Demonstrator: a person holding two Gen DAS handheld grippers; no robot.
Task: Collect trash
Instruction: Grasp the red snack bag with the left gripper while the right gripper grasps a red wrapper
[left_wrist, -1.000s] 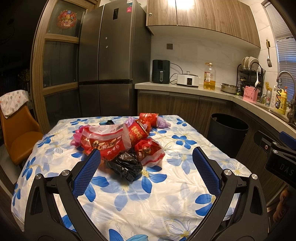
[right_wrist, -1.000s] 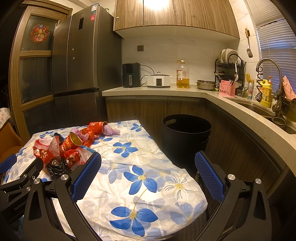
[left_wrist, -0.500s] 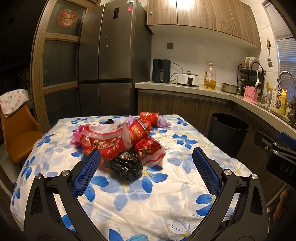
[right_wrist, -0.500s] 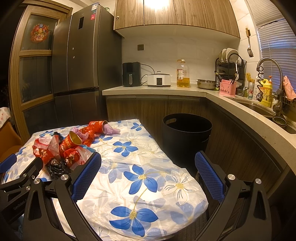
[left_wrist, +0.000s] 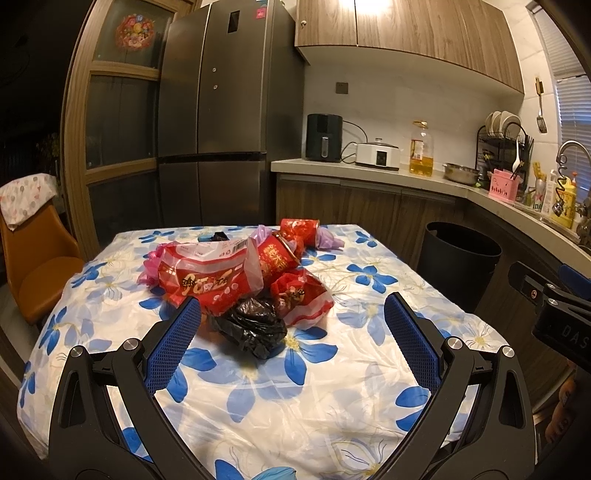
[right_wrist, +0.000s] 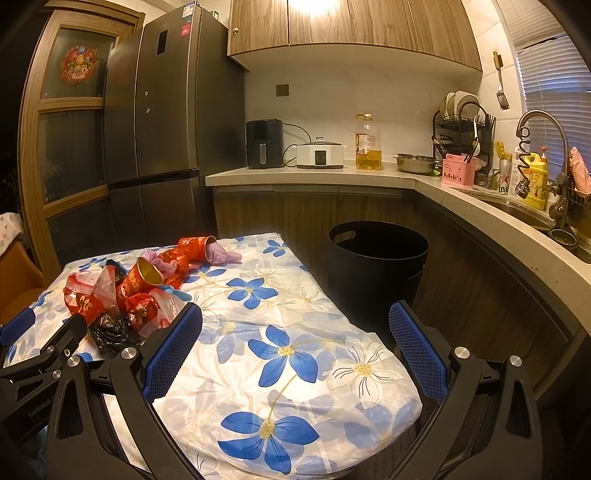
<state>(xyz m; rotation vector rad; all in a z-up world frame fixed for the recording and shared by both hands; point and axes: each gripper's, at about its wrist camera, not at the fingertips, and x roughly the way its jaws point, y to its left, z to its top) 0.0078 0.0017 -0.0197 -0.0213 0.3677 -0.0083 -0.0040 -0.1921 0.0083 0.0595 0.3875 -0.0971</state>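
Hovering over the flowered tablecloth (left_wrist: 332, 387), both grippers spread wide and holding nothing.

Left gripper (left_wrist: 291, 325) hangs above the near part of the tablecloth, its blue pads apart, with a crumpled black bag (left_wrist: 255, 325) just beyond them. That bag touches a heap of trash mid-cloth: a red and white plastic bag (left_wrist: 207, 275), a red wrapper (left_wrist: 299, 295), a red paper cup (left_wrist: 277, 254) and a second red cup (left_wrist: 297, 229) with a purple bag (left_wrist: 328, 240). Right gripper (right_wrist: 295, 325) is equally open over the cloth's right edge. A black bin (right_wrist: 376, 258) stands on the floor just right of the cloth.
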